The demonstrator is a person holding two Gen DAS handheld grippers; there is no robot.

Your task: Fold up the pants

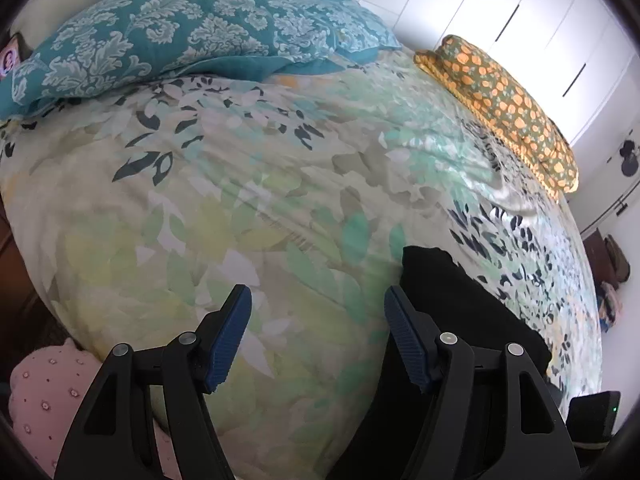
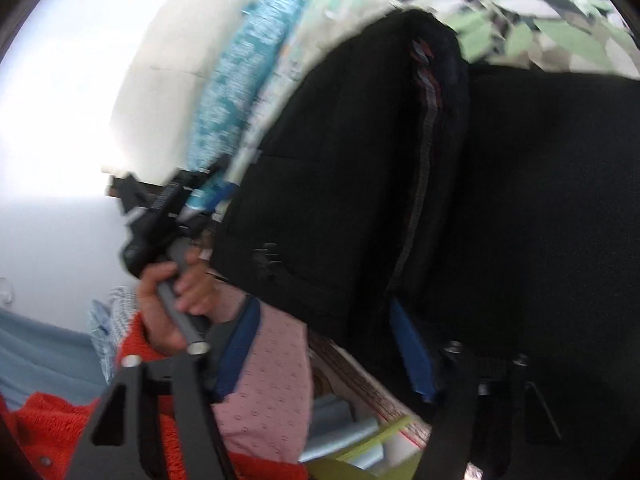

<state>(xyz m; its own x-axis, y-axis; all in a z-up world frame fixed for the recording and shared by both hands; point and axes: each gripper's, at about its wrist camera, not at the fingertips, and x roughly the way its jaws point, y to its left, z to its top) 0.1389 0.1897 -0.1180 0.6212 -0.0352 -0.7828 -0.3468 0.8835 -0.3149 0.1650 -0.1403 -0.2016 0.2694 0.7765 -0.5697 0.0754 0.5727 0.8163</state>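
Left tool agape over bedspread, black pants blurred, hiding right tool's grip, unclear

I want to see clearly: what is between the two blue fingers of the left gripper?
Only bare leafy bedspread, in the left wrist view. The left gripper is open; the black pants lie just outside its right finger.

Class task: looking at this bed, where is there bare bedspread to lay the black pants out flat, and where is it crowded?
Free: the wide leafy bedspread between the teal pillows at the head and the black pants at the near edge. Crowded: the head, and the far side where the folded orange-flowered blanket lies.
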